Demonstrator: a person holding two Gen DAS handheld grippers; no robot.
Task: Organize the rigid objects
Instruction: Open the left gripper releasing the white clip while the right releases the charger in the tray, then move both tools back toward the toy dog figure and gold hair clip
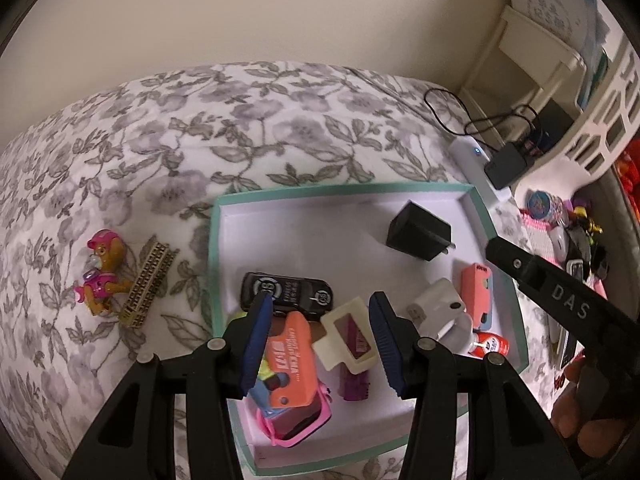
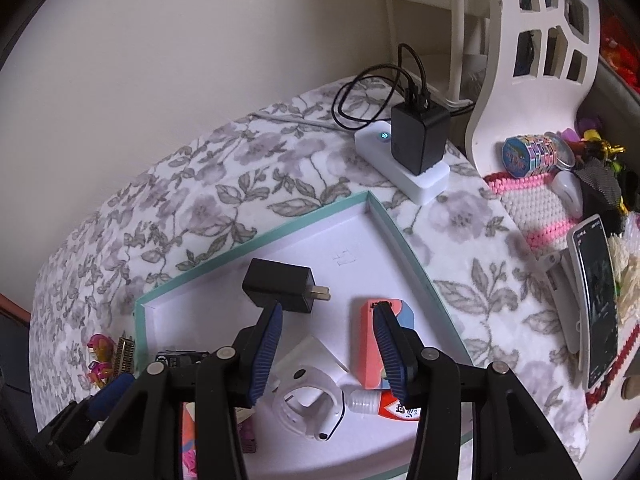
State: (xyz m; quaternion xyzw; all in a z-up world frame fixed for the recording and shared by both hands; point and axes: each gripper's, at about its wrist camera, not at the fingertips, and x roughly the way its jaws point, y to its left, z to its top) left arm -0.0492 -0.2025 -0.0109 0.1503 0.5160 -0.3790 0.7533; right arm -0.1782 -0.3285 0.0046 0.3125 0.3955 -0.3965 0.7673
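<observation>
The shallow teal-rimmed box (image 1: 212, 248) lies on the floral cover (image 1: 160, 140), holding a black toy car (image 1: 286, 292), a black charger plug (image 1: 420, 236) at its far right, a pink case (image 1: 478, 292) and a white clip (image 1: 440, 312). My left gripper (image 1: 316, 344) hangs part-open and empty over the near pile; my right gripper (image 2: 328, 356) is likewise part-open, gripping nothing. A pink pup figure (image 1: 100, 276) lies outside, left.

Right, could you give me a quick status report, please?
Left gripper and right gripper open, empty, over tray. Pink figure and gold clip outside it on bedspread. Nothing in the way.
</observation>
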